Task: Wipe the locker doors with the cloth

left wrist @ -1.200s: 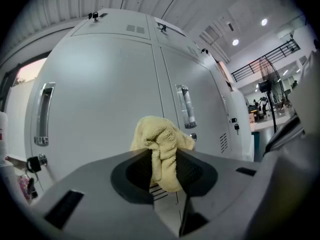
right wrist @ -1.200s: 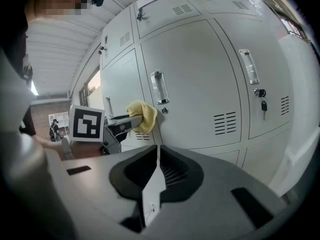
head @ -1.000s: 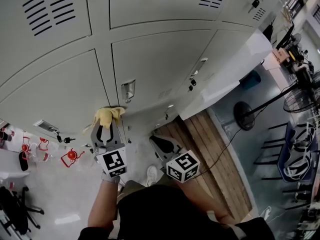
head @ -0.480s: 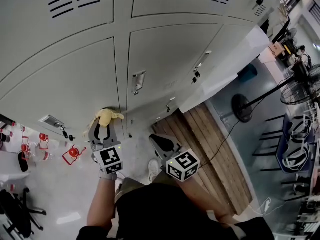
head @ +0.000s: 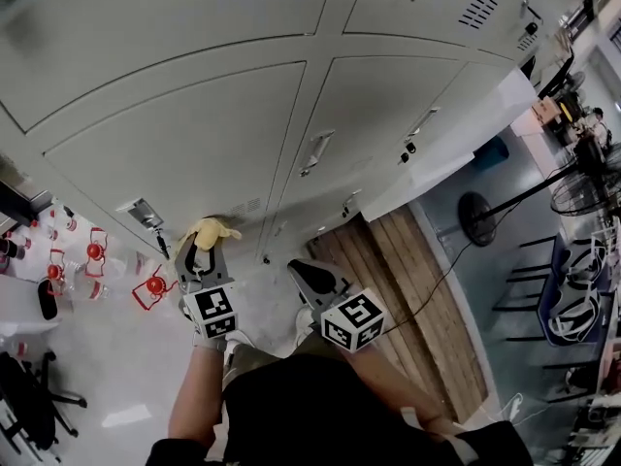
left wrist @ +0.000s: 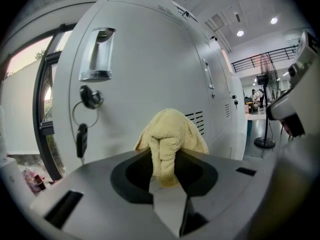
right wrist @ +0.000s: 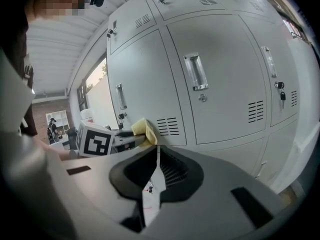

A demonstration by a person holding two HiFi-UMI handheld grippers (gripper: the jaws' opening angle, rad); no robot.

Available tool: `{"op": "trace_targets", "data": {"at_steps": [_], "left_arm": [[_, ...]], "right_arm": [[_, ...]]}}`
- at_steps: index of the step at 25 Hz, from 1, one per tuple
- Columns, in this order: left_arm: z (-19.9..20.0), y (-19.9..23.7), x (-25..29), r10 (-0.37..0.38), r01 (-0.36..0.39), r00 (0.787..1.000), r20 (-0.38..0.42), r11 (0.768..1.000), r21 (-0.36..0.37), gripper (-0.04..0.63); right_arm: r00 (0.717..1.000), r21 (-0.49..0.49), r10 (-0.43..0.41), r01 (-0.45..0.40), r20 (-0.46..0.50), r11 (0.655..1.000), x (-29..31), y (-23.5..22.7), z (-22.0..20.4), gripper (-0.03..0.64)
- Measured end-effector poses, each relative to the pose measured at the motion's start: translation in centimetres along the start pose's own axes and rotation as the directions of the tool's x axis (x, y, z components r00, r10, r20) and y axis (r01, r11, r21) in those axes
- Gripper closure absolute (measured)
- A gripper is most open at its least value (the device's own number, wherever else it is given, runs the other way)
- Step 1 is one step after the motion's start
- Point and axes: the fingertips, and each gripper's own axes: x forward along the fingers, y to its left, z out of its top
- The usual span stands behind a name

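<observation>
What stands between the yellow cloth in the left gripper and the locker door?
Nothing visible. The left gripper is shut on the yellow cloth, which faces the locker door directly. The hanging key sits off to its side.

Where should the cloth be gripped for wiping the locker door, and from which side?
Grip the cloth by its gathered tail, as the left claw does now, coming from the side away from the door. The bunched bulk then sticks out beyond the claw, likely giving a soft pad against the flat metal.
</observation>
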Motion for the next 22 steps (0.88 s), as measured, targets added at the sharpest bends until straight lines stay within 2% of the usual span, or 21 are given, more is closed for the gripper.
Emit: {"op": "trace_targets", "data": {"at_steps": [12, 22], "left_arm": [[-4.4, 6.6, -2.9, 0.090, -0.092, 0.994, -0.070, 0.995, -0.031, 0.483], [-5.8, 7.3, -3.0, 0.171, -0.178, 0.977, -0.129, 0.983, -0.044, 0.483]], "right_arm": [[0.997, -0.021, 0.072, -0.072, -0.017, 0.997, 3.2, 5.0, -0.3, 0.586], [0.998, -0.016, 0.058, -0.058, -0.020, 0.998, 2.2, 3.9, -0.5, 0.586]]}}
